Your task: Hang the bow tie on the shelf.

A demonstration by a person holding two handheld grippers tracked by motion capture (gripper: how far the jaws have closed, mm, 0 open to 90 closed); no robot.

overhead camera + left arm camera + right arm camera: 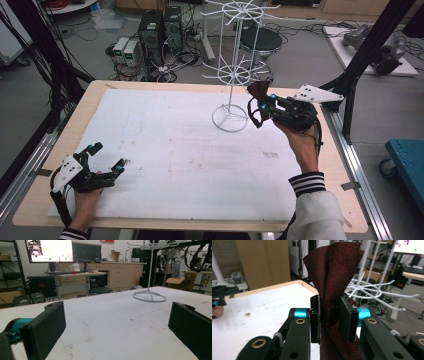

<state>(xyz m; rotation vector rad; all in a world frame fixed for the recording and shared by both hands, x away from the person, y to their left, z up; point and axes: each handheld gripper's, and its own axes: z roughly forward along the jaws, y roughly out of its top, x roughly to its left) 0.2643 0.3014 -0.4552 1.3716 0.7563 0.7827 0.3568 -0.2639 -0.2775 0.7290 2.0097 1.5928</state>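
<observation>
— Right gripper first: what has it got?

— Its jaws are clamped on a dark red bow tie. In the right gripper view the folded fabric is pinched between the two black pads and fans out above them, with more cloth hanging below. From the high view a dark strap loop dangles under the gripper.

— Where is that over the worktop?

— Raised above the far right part of the white sheet, just beside the white wire rack. The tie sits close to the lower ring of hooks; I cannot tell whether it touches one.

— And the left gripper?

— Low at the near left corner, jaws spread wide with nothing between them. Its own view looks across the bare sheet toward the rack's round base.
</observation>
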